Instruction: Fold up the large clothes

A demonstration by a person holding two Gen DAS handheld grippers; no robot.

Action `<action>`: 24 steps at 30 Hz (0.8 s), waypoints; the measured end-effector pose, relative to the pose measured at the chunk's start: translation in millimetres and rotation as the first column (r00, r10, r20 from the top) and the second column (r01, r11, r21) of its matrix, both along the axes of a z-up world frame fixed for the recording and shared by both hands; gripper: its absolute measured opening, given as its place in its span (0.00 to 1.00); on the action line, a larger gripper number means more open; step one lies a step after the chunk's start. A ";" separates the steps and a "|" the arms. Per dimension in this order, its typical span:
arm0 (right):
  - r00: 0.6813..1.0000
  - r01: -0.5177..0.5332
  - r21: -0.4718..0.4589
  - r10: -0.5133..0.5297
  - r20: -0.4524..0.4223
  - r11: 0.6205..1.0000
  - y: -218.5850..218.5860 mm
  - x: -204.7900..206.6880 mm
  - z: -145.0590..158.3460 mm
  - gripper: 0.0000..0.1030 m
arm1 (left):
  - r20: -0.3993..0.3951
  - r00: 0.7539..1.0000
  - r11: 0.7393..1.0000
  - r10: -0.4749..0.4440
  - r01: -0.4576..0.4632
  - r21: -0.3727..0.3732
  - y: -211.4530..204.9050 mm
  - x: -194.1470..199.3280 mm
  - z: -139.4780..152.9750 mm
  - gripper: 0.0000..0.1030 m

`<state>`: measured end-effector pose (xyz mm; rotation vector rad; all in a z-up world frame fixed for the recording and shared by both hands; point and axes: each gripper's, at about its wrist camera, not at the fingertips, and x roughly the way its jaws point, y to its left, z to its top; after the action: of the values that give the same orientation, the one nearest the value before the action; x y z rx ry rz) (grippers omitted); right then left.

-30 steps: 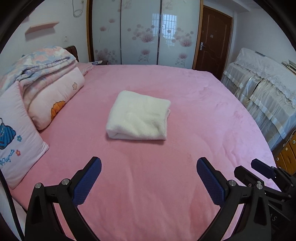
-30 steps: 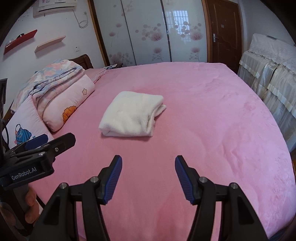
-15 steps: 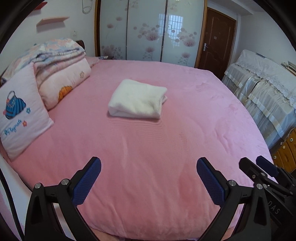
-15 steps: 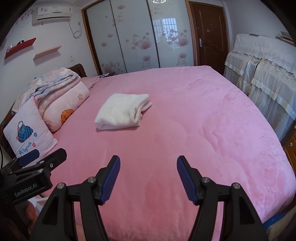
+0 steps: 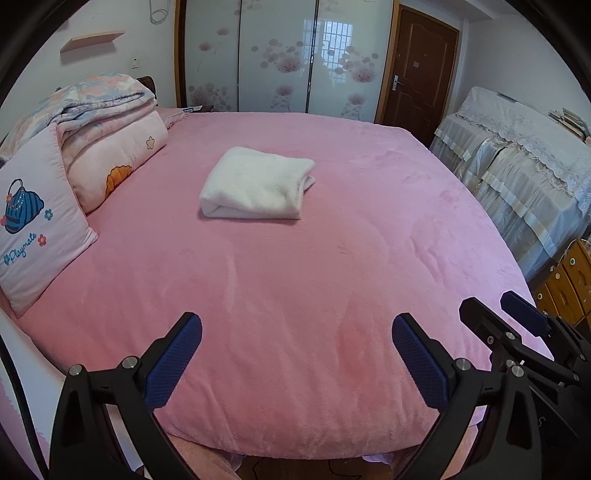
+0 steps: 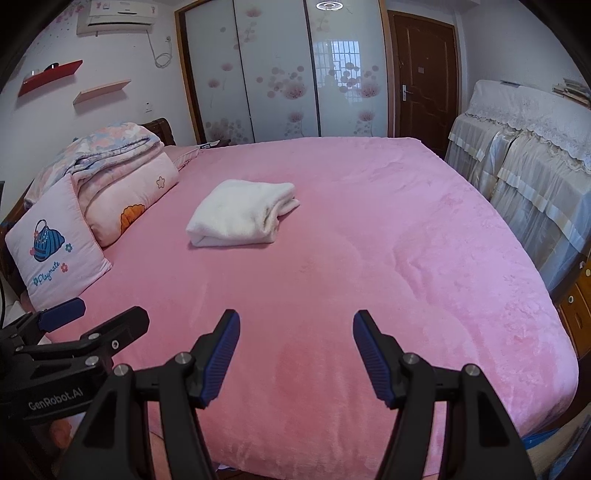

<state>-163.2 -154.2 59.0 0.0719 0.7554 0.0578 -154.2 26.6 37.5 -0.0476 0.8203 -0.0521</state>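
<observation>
Bedroom with a wide bed [image 5: 332, 295] under a pink plush cover; the cover is the only bearing surface in view and carries four soft items. Far left on the bed: a folded floral quilt [image 5: 107, 99] lying on top of a pale pink bolster pillow [image 5: 118, 158] printed with an orange shell and a small flower; nearer, just beside them, a square pink cushion [image 5: 37, 229] stands tilted, printed with a blue handbag and the word "Playmate". Centre of the bed, toward its far half, well apart from both tools: the folded white garment [image 5: 258, 184], a thick fleecy cream-white piece folded into a compact rectangular bundle; the rounded fold faces the near side, while loose layered edges show at its right end, seen more plainly from the right wrist view [image 6: 243, 212]; it lies flat, with nothing on it. Near edge of the bed: the left gripper [image 5: 295, 354], its blue pads wide apart with only pink cover between them; the right gripper [image 6: 295, 354], likewise spread, nothing between its pads; each tool also appears at the margin of the other's view. Background: sliding wardrobe doors [image 5: 277, 55] with a floral print on the far wall; a brown door [image 5: 417, 70] to their right; lace-covered furniture [image 5: 517, 158] along the right side; wall shelves [image 6: 99, 90] and an air conditioner [image 6: 118, 16] above the far left.
</observation>
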 end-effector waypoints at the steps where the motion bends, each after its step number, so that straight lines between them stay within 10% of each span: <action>1: 1.000 0.003 -0.005 -0.003 0.002 1.000 -0.1 -1.0 0.3 0.62 | 0.000 1.000 1.000 0.000 0.000 0.003 -0.6 -1.0 0.0 0.99; 24: 1.000 0.023 0.019 -0.022 -0.016 1.000 -10.5 -13.5 -0.6 0.62 | -0.002 1.000 1.000 -0.007 0.007 0.017 -7.8 -10.0 0.4 0.99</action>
<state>-176.7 -164.8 58.4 0.0991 0.7700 0.0429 -164.2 18.8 37.9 -0.0284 0.8232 -0.0518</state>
